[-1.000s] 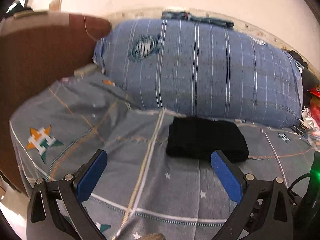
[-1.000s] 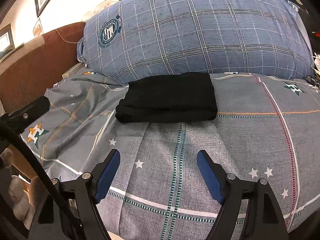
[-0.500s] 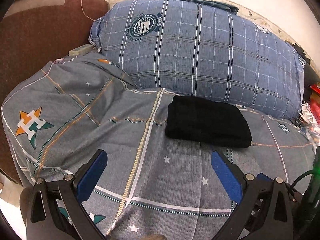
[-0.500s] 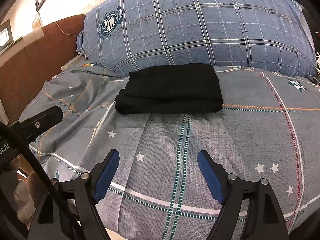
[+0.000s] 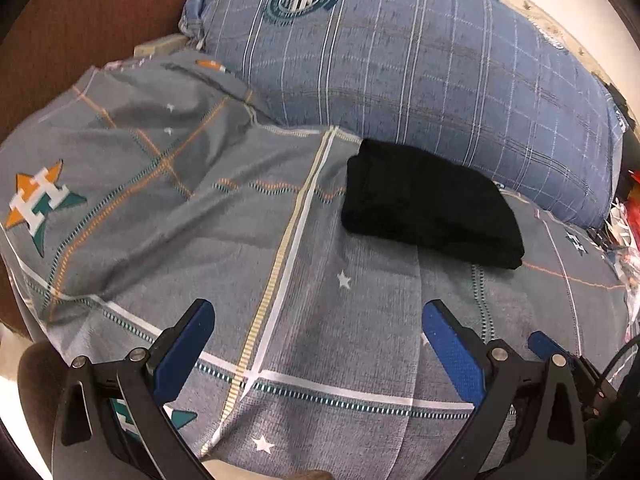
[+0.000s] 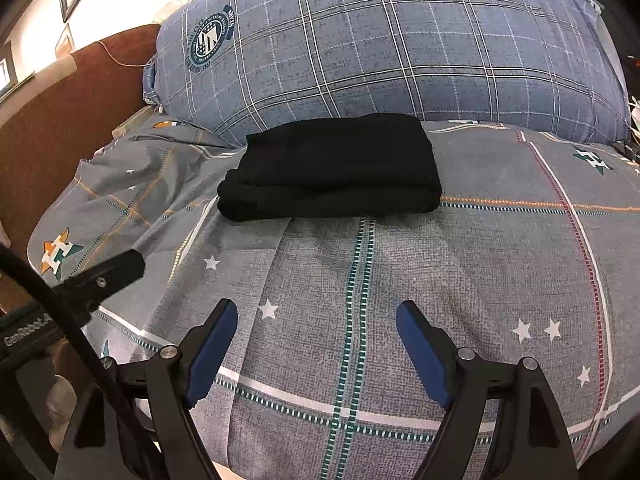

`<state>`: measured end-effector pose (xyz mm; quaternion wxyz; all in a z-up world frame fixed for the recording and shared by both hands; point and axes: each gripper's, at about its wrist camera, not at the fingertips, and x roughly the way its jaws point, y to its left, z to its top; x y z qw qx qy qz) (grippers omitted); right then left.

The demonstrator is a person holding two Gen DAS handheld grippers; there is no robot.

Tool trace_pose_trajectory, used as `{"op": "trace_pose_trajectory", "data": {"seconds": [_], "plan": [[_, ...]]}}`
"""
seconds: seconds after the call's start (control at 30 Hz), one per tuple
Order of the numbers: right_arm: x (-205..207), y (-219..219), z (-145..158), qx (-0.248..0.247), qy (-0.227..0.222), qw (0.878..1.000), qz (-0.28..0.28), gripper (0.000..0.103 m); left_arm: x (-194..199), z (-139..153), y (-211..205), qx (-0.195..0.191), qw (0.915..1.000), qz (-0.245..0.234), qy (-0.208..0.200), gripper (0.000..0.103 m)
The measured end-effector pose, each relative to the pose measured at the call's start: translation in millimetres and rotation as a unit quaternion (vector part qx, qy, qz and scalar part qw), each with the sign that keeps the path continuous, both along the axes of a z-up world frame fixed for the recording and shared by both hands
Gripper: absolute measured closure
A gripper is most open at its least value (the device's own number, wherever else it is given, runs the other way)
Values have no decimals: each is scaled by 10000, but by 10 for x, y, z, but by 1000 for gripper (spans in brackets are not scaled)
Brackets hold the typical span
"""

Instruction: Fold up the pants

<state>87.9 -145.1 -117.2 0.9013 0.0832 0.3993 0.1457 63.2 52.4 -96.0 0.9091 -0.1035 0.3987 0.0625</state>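
Observation:
The black pants (image 5: pixel 428 204) (image 6: pixel 336 170) lie folded into a compact rectangle on the grey patterned bedsheet (image 5: pixel 240 208) (image 6: pixel 480 272), just in front of the blue plaid pillow. My left gripper (image 5: pixel 318 314) hovers open over the sheet, well short of the pants, with nothing between its blue pads. Over the sheet's near part my right gripper (image 6: pixel 316 314) is also open and empty, with the pants straight ahead of it. A black part of the left gripper (image 6: pixel 104 276) shows at the left edge of the right wrist view.
A large blue plaid pillow (image 5: pixel 408 60) (image 6: pixel 380 44) stands behind the pants. A brown headboard (image 5: pixel 80 20) (image 6: pixel 60 120) borders the bed on the left. Cluttered small items (image 5: pixel 626 216) sit at the far right. The bed's near edge drops off below both grippers.
The left gripper has sunk and tipped downward, so the pillow and pants slid up and to the right in its view. The right gripper has barely moved. The pants stay still.

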Motion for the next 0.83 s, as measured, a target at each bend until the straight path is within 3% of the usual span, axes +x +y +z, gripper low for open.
{"op": "trace_pose_trajectory", "data": {"seconds": [0.33, 0.57, 0.83], "plan": [[22, 136, -34, -132, -21, 9998, 163, 17, 92, -173, 130, -211, 9990, 149, 355, 0], [50, 182, -30, 14, 10, 9997, 244, 16, 141, -248, 139, -201, 9986, 154, 459, 0], [87, 331, 10, -160, -56, 9989, 426, 16, 243, -187, 198, -237, 9987, 78, 443, 0]]}}
